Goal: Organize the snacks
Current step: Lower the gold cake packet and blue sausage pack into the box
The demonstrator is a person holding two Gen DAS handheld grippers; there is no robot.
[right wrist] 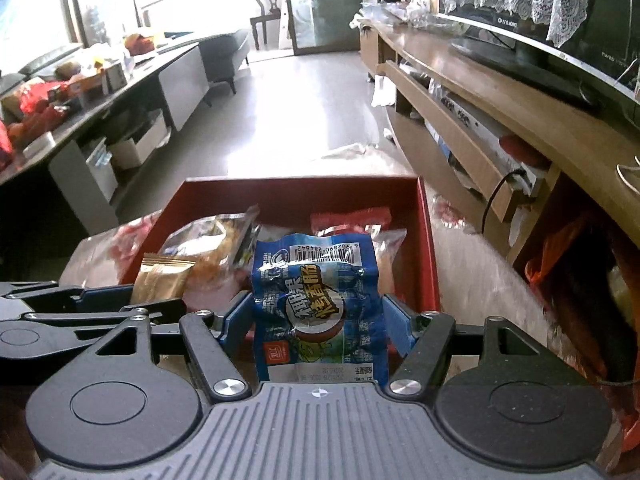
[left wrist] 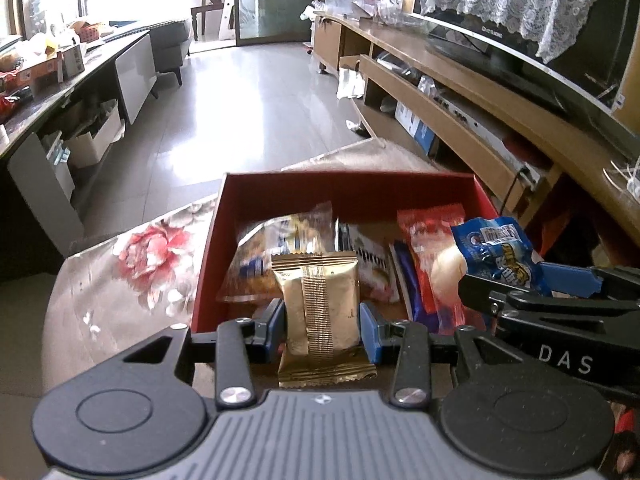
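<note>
My left gripper [left wrist: 322, 326] is shut on a gold snack packet [left wrist: 320, 300], held upright over the near edge of the red box [left wrist: 344, 188]. My right gripper [right wrist: 316, 320] is shut on a blue snack packet [right wrist: 320, 304], also over the box's near edge [right wrist: 428, 248]. The blue packet and right gripper show at the right of the left wrist view [left wrist: 500, 252]. The gold packet shows at the left of the right wrist view [right wrist: 160, 276]. The box holds several snacks: a clear bread bag [left wrist: 276, 248], a red sausage pack [left wrist: 434, 248] and a dark wrapper.
The box stands on a table with a floral cloth [left wrist: 132, 272]. A long wooden TV cabinet [left wrist: 480, 80] runs along the right. A cluttered counter [left wrist: 48, 80] is at the left. Tiled floor [left wrist: 256, 92] lies beyond the table.
</note>
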